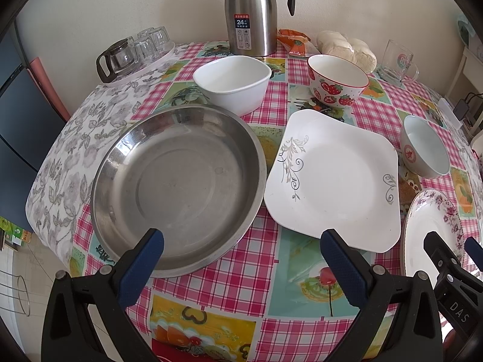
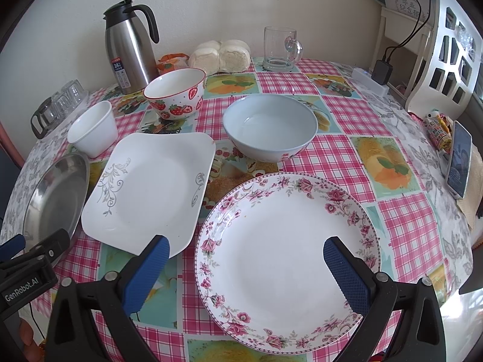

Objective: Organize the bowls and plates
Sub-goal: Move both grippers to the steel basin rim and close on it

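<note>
Plates and bowls lie spread singly across the table [image 2: 347, 154], none stacked: floral plate [image 2: 286, 241] at the near edge under my open right fingers [image 2: 246, 267], steel dish [image 1: 178, 187] before my open left fingers [image 1: 241, 259], empty, likely ready to begin gathering

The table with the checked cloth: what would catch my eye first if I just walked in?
Probably the flowered round plate at the near edge, between the right gripper's open blue fingers. To its left lie a white square plate and a shiny steel pan, the latter before the open left gripper. Behind stand three bowls, the strawberry bowl brightest, with a steel thermos jug by the wall.
</note>
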Demonstrator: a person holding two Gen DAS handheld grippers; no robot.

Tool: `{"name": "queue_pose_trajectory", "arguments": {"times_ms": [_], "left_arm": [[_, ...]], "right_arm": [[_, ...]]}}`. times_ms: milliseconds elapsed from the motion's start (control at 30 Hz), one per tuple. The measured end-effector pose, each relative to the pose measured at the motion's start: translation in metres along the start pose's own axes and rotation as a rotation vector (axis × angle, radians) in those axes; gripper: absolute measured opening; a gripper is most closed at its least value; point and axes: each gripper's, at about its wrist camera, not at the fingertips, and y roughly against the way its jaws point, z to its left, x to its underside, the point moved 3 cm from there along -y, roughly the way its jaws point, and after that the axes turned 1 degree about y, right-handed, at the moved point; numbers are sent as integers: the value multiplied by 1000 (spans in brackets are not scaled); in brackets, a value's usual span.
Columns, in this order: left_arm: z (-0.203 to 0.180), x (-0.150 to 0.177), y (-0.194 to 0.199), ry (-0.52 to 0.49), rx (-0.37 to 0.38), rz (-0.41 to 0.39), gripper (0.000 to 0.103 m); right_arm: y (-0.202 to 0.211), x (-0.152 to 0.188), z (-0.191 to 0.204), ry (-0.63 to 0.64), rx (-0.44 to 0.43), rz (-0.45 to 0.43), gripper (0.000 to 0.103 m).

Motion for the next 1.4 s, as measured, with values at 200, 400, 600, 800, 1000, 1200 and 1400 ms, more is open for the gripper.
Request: {"name": "queue_pose_trajectory", "arguments": {"times_ms": [200, 400, 600, 800, 1000, 1200, 1400], "left_arm": [[0, 0, 0, 0, 1, 1, 103], [0, 1, -1, 2, 3, 3, 103], [3, 0, -1, 11, 9, 8, 103], [27, -9, 5, 110, -17, -34, 103], [81, -15, 14, 330, -90, -130, 103], [139, -14, 9, 517, -82, -182, 103], [172, -15, 7, 642, -9, -268, 103]], "right_arm": [[0, 0, -1, -1, 2, 5, 103], [-2, 0, -1, -2, 8, 14, 103], [-5, 1, 3, 7, 6, 28, 103], [-6, -1, 12, 31, -7, 23, 103], [-4, -10, 29, 42, -35, -32, 103], [-4, -15, 64, 69, -173, -56, 103], [-13, -17, 94, 97, -281, -39, 103]]}}
